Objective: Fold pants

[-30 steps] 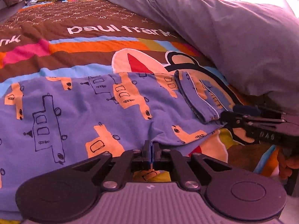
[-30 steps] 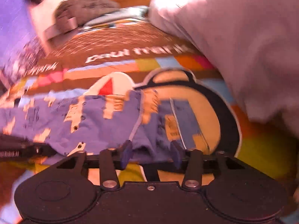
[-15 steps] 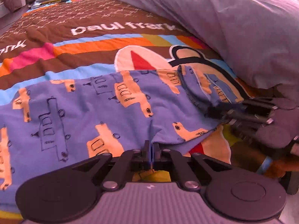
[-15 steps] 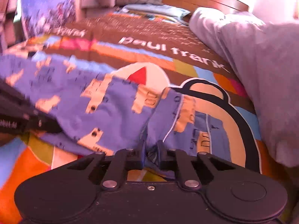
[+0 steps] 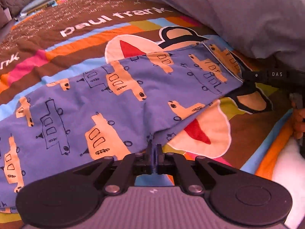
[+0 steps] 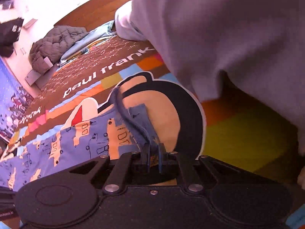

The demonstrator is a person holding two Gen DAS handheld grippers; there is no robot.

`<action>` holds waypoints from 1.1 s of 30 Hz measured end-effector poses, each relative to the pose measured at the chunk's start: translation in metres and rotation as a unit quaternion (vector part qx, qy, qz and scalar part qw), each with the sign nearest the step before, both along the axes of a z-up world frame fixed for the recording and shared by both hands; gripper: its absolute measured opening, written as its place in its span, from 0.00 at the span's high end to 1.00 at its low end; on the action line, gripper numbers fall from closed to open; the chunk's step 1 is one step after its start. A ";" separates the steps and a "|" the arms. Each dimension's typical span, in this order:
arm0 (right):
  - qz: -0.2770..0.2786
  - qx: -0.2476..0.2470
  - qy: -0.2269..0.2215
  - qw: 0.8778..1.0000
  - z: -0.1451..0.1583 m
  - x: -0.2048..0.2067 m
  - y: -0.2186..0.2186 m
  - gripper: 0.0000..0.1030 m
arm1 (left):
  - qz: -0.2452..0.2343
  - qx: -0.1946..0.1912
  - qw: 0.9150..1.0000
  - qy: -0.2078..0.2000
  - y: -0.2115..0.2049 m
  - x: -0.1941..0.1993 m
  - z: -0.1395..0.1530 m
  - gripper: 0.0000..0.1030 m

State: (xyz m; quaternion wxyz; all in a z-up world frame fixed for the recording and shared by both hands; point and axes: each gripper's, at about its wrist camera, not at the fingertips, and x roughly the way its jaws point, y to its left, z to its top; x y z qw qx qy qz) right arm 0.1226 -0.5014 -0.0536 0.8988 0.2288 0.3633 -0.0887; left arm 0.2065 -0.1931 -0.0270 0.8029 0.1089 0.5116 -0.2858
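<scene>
Blue pants printed with orange trucks lie spread across the bed, stretched from left to right. My left gripper is shut on their near edge at the middle. My right gripper is shut on the bunched end of the pants and holds it taut; it also shows in the left wrist view at the pants' far right end. The cloth between the two grippers is pulled flat.
The colourful "paul frank" bedspread covers the bed. A big lilac-grey duvet is heaped at the right, close to the right gripper. A grey quilted jacket and folded blue cloth lie at the far end by the wooden headboard.
My right gripper has closed on the pants' end and pulled it out to the right, straightening the folded-over part. My left gripper stays shut on the near edge.
</scene>
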 end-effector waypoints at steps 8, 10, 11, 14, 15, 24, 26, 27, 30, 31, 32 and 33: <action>-0.018 0.044 -0.006 0.999 -0.005 -0.006 -0.014 0.77 | 0.039 -0.032 0.999 -0.020 -0.036 0.049 0.027 0.67; -0.014 0.055 -0.011 0.998 -0.006 -0.007 -0.016 0.68 | 0.033 -0.044 0.998 -0.030 -0.060 0.066 0.029 0.59; -0.013 0.060 -0.012 0.998 -0.006 -0.007 -0.017 0.66 | 0.030 -0.048 0.998 -0.033 -0.072 0.074 0.028 0.59; -0.011 0.072 -0.008 0.997 -0.008 -0.006 -0.019 0.63 | 0.019 -0.049 0.998 -0.038 -0.110 0.098 0.021 0.59; -0.010 0.076 -0.005 0.997 -0.010 -0.005 -0.020 0.62 | 0.015 -0.043 0.998 -0.041 -0.123 0.105 0.017 0.59; -0.014 0.077 0.008 0.997 -0.013 0.001 -0.019 0.85 | 0.028 0.033 0.996 -0.078 -0.154 0.119 -0.031 0.58; -0.015 0.075 0.011 0.997 -0.013 0.001 -0.019 0.84 | 0.037 0.034 0.995 -0.081 -0.146 0.114 -0.025 0.58; -0.018 0.073 0.010 0.997 -0.013 0.000 -0.018 0.80 | 0.038 0.031 0.995 -0.082 -0.140 0.111 -0.020 0.57; -0.031 0.062 -0.003 0.998 -0.008 -0.005 -0.017 0.72 | 0.050 0.012 0.996 -0.078 -0.113 0.105 -0.004 0.52; -0.035 0.056 -0.009 0.998 -0.006 -0.007 -0.017 0.69 | 0.056 0.007 0.996 -0.075 -0.100 0.102 -0.001 0.48; -0.035 0.051 -0.013 0.998 -0.005 -0.007 -0.017 0.68 | 0.064 0.006 0.995 -0.074 -0.087 0.098 0.002 0.46; -0.033 0.044 -0.017 0.998 -0.003 -0.008 -0.016 0.68 | 0.071 0.010 0.995 -0.073 -0.073 0.094 0.002 0.44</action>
